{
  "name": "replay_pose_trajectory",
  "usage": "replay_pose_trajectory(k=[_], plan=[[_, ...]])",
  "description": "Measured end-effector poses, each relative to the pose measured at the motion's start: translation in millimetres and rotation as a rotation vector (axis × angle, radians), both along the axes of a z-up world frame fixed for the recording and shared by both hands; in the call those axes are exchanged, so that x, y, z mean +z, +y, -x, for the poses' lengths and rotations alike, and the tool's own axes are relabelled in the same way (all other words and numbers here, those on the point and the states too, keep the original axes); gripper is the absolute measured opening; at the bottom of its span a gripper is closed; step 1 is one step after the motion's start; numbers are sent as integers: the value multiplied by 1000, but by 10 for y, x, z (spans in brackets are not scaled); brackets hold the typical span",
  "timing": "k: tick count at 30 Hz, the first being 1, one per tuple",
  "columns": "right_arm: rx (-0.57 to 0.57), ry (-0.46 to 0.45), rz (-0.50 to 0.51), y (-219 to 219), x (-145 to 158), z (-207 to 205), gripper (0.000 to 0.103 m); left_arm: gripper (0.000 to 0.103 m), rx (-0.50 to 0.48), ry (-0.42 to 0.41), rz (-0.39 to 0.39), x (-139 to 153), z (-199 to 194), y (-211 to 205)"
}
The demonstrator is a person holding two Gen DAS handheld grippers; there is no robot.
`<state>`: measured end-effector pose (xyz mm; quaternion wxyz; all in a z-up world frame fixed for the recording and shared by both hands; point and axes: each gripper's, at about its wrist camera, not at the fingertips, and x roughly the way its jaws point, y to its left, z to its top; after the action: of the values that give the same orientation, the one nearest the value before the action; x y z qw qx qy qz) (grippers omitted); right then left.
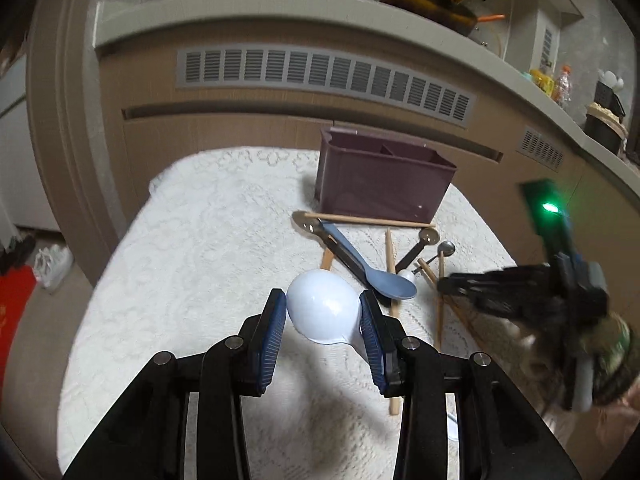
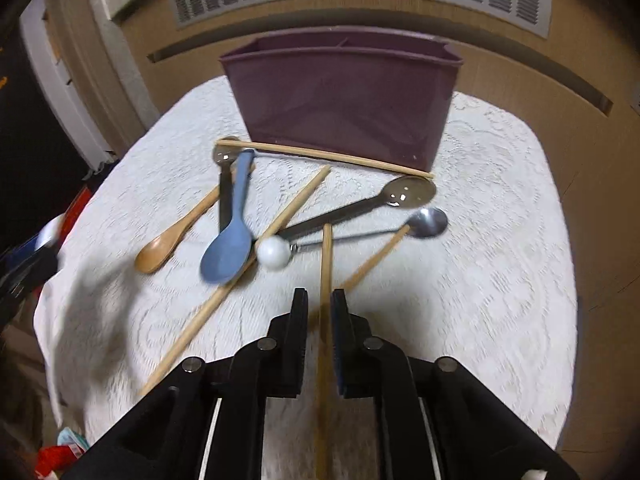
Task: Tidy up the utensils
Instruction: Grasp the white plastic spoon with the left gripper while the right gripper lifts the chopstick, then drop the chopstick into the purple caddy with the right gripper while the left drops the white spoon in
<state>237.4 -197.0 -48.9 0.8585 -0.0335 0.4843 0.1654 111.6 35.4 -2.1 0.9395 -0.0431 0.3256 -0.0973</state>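
A white lace-patterned tablecloth [image 2: 500,280] covers the table. On it stand a purple caddy [image 2: 344,104] — and scattered spoons and chopsticks.

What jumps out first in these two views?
The left gripper grips a white spoon by its bowl, above the lace cloth. The right gripper closes around a chopstick pointing toward the purple caddy at the cloth's far edge. In front of the caddy lies a crossed heap: blue spoon, wooden spoon, metal spoons, more chopsticks.

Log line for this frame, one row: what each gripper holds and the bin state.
left gripper: shut on white spoon | right gripper: shut on chopstick | purple bin: no utensils visible inside | rest on tablecloth
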Motion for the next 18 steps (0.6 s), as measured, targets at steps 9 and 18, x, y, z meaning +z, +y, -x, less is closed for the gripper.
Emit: replay_pose_trajectory(k=[9,18], plan=[[46,-2,129,288,-123,-26,7,39,33,-105,-167,59,128,-107],[22,-86,-84,-85,524,427,7,39,13,-128,-112,133,129,-97]])
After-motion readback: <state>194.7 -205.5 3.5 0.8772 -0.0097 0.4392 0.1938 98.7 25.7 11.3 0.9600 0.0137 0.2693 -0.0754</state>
